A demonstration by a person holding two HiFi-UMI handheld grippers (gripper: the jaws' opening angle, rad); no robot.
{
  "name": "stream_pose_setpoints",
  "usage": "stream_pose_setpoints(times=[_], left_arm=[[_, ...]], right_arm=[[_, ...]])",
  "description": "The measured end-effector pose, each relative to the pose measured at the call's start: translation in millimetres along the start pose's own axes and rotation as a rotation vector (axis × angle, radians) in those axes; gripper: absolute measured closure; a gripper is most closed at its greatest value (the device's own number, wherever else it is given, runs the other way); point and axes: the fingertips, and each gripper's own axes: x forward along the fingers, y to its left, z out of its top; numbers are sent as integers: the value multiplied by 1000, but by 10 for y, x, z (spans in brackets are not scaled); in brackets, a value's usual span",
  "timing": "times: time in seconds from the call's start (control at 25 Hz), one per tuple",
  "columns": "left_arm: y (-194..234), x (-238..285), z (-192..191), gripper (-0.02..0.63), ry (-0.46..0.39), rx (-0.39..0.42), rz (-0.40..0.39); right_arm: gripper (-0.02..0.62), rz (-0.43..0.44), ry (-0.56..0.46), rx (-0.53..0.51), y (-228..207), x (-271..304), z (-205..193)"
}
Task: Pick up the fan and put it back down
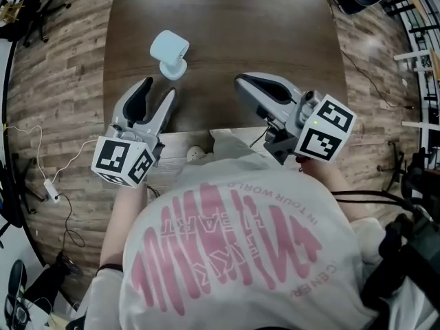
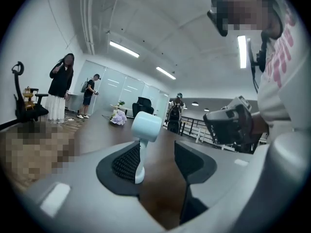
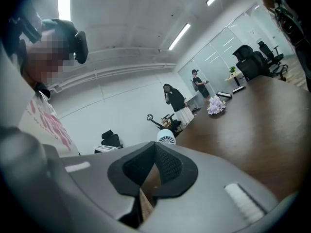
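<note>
The fan (image 1: 170, 52) stands upright on the table (image 1: 227, 19), just ahead of the left gripper (image 1: 158, 91). That gripper's jaws are spread wide and clamp nothing, probably lined up on the fan's stem. The right gripper (image 1: 242, 82) hangs aside with its jaws together, apparently unneeded.

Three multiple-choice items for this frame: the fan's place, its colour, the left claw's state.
1. Where does the fan stand? A on the floor; B on the table, ahead of the left claw; C on a chair.
2. The fan's colour? A red; B black; C pale blue.
3. The left claw? A open, empty; B shut on the fan; C shut, empty.
B: it stands on the brown table beyond the jaw tips. C: head and stem are pale blue. A: the jaws stand apart, nothing between.
</note>
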Motion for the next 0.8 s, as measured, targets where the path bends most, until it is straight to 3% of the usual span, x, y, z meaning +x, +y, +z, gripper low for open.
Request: stream_pose_setpoints(times=[0.44,0.8], left_arm=[[335,692,-442,374,181,8,107],[403,839,-409,387,204,57,93]], right_arm=[[589,-19,23,24,-504,-165,212],[589,-23,12,23,-494,-176,222]])
